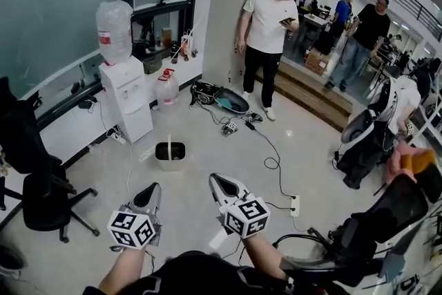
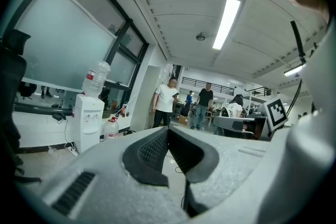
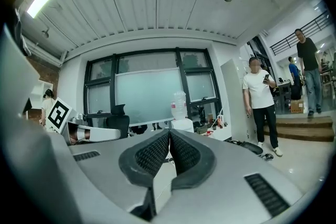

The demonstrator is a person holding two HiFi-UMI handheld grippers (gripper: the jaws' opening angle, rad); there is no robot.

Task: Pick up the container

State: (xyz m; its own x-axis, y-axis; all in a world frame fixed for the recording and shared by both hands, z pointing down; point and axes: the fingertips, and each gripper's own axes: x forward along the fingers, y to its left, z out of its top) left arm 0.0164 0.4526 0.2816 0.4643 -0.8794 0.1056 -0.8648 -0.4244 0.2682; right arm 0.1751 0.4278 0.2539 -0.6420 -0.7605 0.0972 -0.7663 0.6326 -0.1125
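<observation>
The container (image 1: 170, 155) is a small pale bucket with a dark inside and an upright white handle. It stands on the floor, a good way ahead of both grippers. My left gripper (image 1: 153, 188) is held low at the left with its jaws shut and nothing between them. My right gripper (image 1: 215, 180) is beside it, also shut and empty. In the left gripper view the pads of the left gripper (image 2: 168, 129) meet at the tips. The right gripper (image 3: 169, 131) looks the same in its own view. Neither gripper view shows the container.
A white water dispenser (image 1: 128, 99) with a bottle on top stands at the left wall, with a jug (image 1: 166, 88) beside it. A black chair (image 1: 36, 179) is at the left and another chair (image 1: 359, 245) at the right. Cables and a power strip (image 1: 295, 205) lie on the floor. A person in a white shirt (image 1: 266, 31) stands beyond.
</observation>
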